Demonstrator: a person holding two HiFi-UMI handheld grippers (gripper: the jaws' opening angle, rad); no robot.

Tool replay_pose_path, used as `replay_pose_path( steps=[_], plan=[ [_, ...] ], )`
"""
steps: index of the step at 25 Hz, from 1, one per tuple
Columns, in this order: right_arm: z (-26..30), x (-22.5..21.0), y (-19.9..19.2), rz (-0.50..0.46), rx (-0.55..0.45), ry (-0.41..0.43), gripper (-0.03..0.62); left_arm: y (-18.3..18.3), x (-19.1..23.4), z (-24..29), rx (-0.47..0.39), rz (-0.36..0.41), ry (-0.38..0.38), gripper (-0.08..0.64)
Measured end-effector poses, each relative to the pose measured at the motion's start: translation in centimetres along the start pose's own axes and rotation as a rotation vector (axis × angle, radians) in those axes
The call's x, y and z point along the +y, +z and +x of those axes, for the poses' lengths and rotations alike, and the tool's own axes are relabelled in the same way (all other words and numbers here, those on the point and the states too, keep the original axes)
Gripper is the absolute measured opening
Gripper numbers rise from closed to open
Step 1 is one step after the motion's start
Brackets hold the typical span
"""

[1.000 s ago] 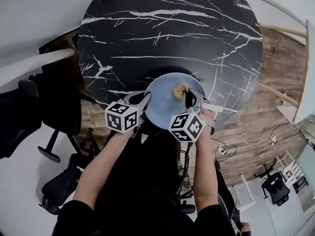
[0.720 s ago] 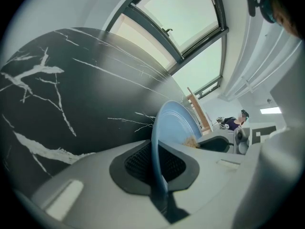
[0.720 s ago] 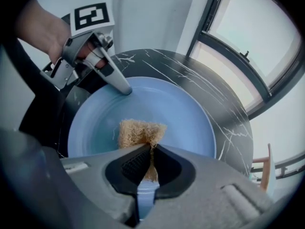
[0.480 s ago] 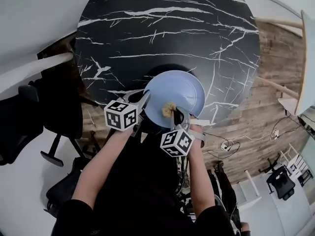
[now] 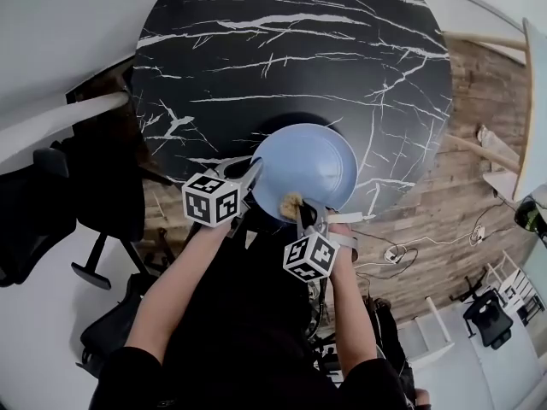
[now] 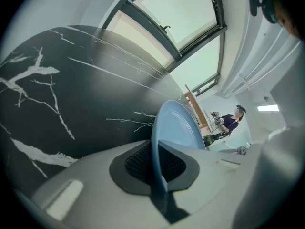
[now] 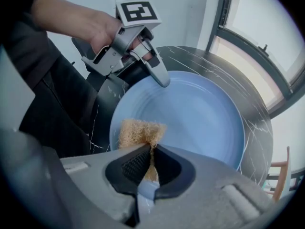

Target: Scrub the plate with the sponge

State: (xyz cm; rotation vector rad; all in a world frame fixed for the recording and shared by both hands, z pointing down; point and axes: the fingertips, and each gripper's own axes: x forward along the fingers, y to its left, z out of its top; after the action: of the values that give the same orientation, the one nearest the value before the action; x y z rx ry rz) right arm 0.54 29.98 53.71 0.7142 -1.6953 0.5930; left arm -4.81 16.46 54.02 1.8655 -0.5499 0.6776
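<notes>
Two hand-held grippers, left gripper (image 6: 156, 166) clamped on 9 o'clock rim of round pale-blue plate (image 7: 190, 113), right gripper (image 7: 148, 168) pinching tan fibrous sponge (image 7: 140, 133) at plate's 7 o'clock.

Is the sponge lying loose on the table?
No, the right gripper pinches the sponge at the near edge of the plate.

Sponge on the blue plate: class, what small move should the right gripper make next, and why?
Probably sweep the sponge forward across the plate. The right gripper pinches it at the near rim, the broad face beyond is uncovered, and the left gripper clamps the rim to steady it.
</notes>
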Motion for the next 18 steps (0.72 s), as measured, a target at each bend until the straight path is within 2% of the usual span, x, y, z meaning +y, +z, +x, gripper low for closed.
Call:
replay_pose_path(
  steps=[11, 18],
  plan=[
    [-0.3, -5.6, -1.3, -0.042, 0.020, -0.014, 0.021, -0.1, -0.1, 0.0, 0.010, 0.032, 0.008, 0.020],
    [0.0, -10.8, 0.5, -0.146, 0.027, -0.117, 0.021, -0.1, -0.1, 0.0, -0.004, 0.014, 0.014, 0.020]
  ],
)
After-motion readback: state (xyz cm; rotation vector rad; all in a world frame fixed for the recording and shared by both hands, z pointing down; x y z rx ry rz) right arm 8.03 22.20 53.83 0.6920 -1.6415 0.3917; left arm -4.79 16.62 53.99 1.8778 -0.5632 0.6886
